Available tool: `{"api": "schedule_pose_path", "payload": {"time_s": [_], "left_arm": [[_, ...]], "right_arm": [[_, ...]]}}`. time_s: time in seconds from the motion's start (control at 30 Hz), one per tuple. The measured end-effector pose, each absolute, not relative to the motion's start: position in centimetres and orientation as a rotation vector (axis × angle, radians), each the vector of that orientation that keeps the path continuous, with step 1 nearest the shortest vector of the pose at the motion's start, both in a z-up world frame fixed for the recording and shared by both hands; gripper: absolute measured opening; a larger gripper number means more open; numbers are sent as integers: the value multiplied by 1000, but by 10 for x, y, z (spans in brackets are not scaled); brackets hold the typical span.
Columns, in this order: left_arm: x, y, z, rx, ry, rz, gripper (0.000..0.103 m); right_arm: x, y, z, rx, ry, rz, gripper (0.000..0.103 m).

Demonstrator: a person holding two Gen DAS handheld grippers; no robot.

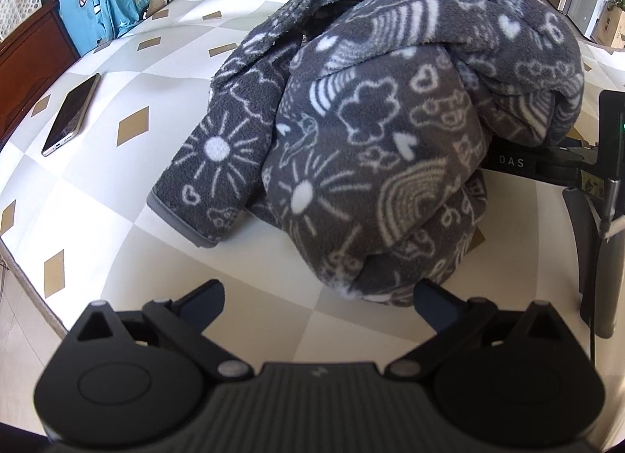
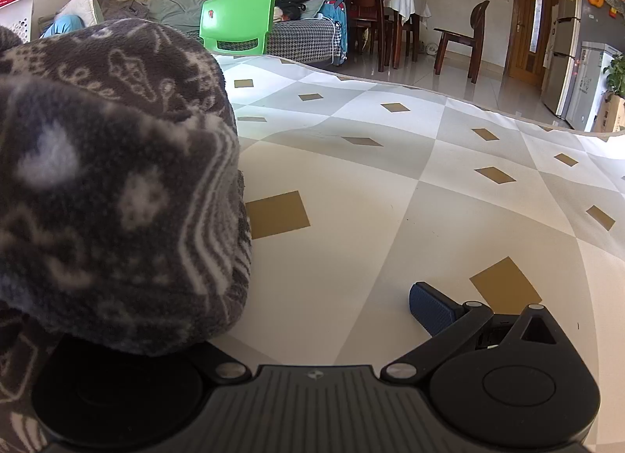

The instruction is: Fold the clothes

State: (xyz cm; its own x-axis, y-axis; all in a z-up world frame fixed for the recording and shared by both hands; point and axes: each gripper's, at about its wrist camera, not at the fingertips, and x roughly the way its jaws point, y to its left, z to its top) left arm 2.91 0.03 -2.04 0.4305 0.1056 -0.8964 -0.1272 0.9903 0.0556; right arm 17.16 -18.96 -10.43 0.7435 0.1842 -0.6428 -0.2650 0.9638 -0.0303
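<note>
A grey fleece garment (image 1: 383,132) with white suns, hearts and rainbows lies bunched in a heap on the checked table (image 1: 164,257). My left gripper (image 1: 318,296) is open and empty just in front of the heap's near edge, its right finger (image 1: 433,302) touching or nearly touching the fleece. In the right wrist view the same fleece (image 2: 117,187) drapes over the left side of my right gripper (image 2: 312,308) and hides its left finger. The right finger (image 2: 429,308) stands wide to the side, so the jaws are open. The right gripper's body also shows under the heap in the left wrist view (image 1: 547,164).
A phone (image 1: 72,113) lies on the table at the left. A blue garment (image 1: 101,4) hangs over a sofa beyond the table. A green chair (image 2: 238,23), dark dining chairs (image 2: 461,39) and a fridge (image 2: 566,43) stand in the room behind.
</note>
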Motion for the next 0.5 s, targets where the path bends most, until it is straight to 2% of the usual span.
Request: {"api": "schedule_pose_path", "payload": {"time_s": [0.5], "left_arm": [[36,-6,-25,-42,1140,160,103]], "right_arm": [[172,-190,-104,-123,690,247,103]]}}
